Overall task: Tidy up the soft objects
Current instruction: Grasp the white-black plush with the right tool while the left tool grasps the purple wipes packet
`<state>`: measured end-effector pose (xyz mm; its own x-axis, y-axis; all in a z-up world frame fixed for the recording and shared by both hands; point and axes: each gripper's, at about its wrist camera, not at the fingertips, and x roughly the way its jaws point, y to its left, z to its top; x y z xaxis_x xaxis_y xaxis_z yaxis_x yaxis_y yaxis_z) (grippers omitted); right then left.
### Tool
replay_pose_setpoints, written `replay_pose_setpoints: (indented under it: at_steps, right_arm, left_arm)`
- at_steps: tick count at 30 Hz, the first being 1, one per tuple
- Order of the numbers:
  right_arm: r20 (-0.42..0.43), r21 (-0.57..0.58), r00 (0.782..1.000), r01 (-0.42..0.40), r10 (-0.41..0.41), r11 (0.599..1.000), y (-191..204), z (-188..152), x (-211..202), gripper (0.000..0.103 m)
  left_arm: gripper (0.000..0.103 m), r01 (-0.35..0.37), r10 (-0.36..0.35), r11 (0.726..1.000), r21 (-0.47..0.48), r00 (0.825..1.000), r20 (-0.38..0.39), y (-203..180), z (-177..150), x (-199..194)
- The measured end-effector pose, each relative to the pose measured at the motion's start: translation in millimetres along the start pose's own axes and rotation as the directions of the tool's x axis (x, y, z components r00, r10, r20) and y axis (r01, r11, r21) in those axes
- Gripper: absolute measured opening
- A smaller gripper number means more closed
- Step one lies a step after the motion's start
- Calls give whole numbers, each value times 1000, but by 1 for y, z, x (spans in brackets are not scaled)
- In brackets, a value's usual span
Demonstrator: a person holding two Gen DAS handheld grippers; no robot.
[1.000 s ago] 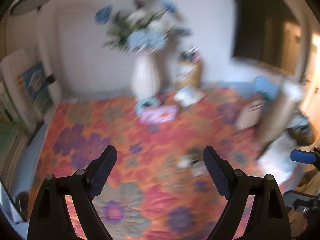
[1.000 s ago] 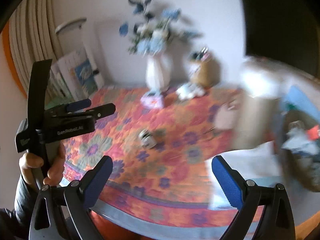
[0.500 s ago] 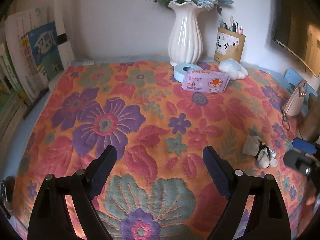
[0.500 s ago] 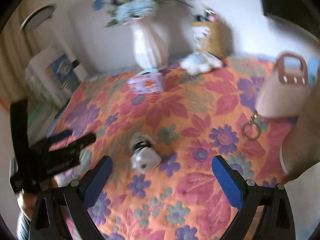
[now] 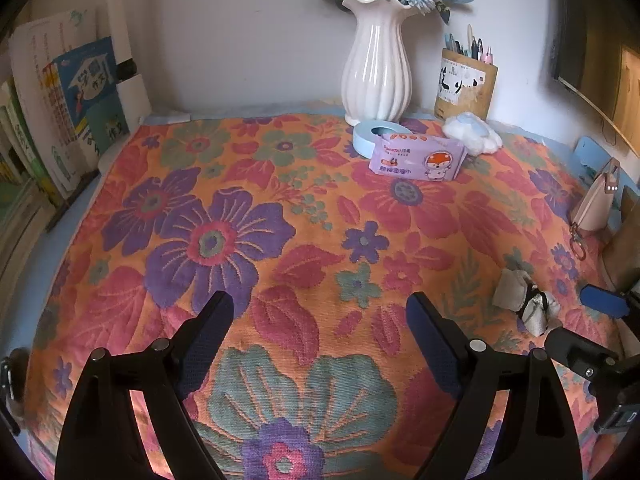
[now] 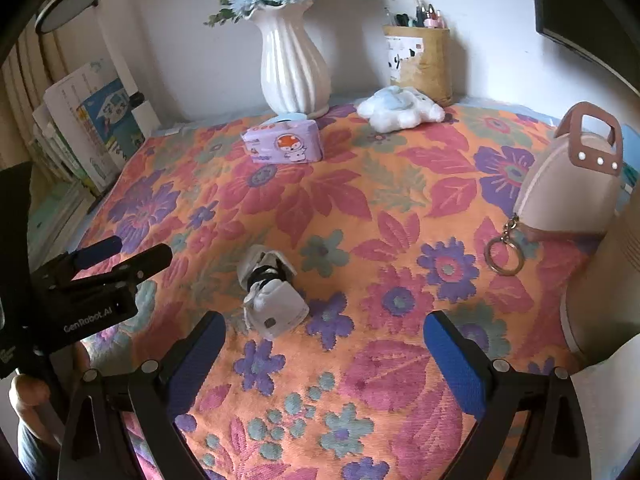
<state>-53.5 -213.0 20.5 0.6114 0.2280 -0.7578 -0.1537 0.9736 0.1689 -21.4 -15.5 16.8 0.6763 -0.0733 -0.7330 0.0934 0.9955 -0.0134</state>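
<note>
So the rolled white socks (image 6: 270,292) sit on the floral counter (image 6: 360,208) just ahead of the right tool (image 6: 324,344), slightly left. Both tools look wide open, probably empty; left tool (image 5: 320,328) hovers over bare cloth.

The left gripper (image 5: 318,334) has black triangular arms with round silver screws and dark blue ribbed pads. The right gripper (image 6: 324,354) is built alike, its pads brighter blue. In the right view, white "GenRobot.AI" lettering marks the left gripper's black body; the hand (image 6: 30,398) below it shows a dark sleeve.
</note>
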Motion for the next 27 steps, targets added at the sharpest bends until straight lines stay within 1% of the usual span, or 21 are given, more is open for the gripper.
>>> replay_pose_setpoints:
  at_steps: [5,7,14,17,19,22,24,25,26,27]
  right_arm:
    - [-32,34,999,-17,18,999,-5,0,6,99]
    - [-30,37,999,-20,21,999,-5,0,5,99]
    - [-38,16,999,-3,3,1000,-4,-1,5,99]
    - [-44,7,999,9,-9,1000,-2,0,6,99]
    - [-57,4,998,36,-36,999,0,1,8,99]
    - [-95,-40,991,92,-95,995,11,5,15,99]
    - [-107,-82,986,122,-130,989,20,7,19,98]
    - [-101,-114,985,127,-139,985,28,9,21,92]
    - [-94,-127,987,119,-131,985,31,10,21,80]
    - [-90,-143,989,105,-119,984,36,12,23,73]
  left_arm:
    - [87,8,-8,1000,-3,1000,-1,1,0,0]
    - [87,11,-11,1000,-3,1000,-1,1,0,0]
    - [87,10,-11,1000,-4,1000,-8,1,0,1]
    - [87,0,0,1000,-2,1000,-15,1,1,2]
    - [87,-15,15,1000,0,999,-30,1,1,5]
    - [87,-11,12,1000,4,999,-52,2,3,1]
    - [87,-2,2,1000,5,999,-38,3,10,-10]
    - [87,7,-7,1000,6,1000,-16,3,16,-19]
    - [87,15,-15,1000,14,1000,4,1,23,-26]
    - [87,22,-22,999,27,1000,18,-1,30,-31]
